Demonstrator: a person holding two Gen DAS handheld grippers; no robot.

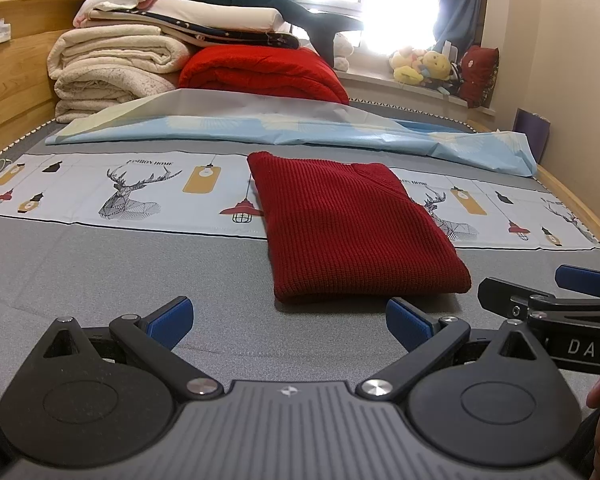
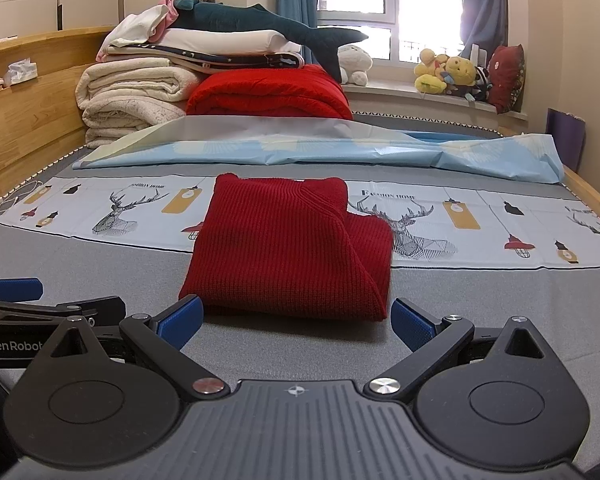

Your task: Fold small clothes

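Note:
A dark red knitted sweater [image 1: 352, 232] lies folded into a compact rectangle on the grey bed; it also shows in the right wrist view [image 2: 288, 248]. My left gripper [image 1: 290, 322] is open and empty, just short of the sweater's near edge and a little to its left. My right gripper [image 2: 296, 322] is open and empty, its blue pads [image 2: 182, 320] straddling the sweater's near edge without touching it. The right gripper's fingers [image 1: 584, 280] show at the right edge of the left wrist view, and the left gripper's fingers [image 2: 14, 288] show at the left edge of the right wrist view.
A printed deer-pattern sheet [image 2: 480, 224] lies under the sweater's far half. A rumpled light blue sheet [image 2: 320, 148] lies behind it. Folded blankets [image 2: 132, 96], a red quilt [image 2: 268, 92] and a plush shark [image 2: 260, 20] are piled at the headboard. Soft toys [image 2: 448, 70] sit on the windowsill.

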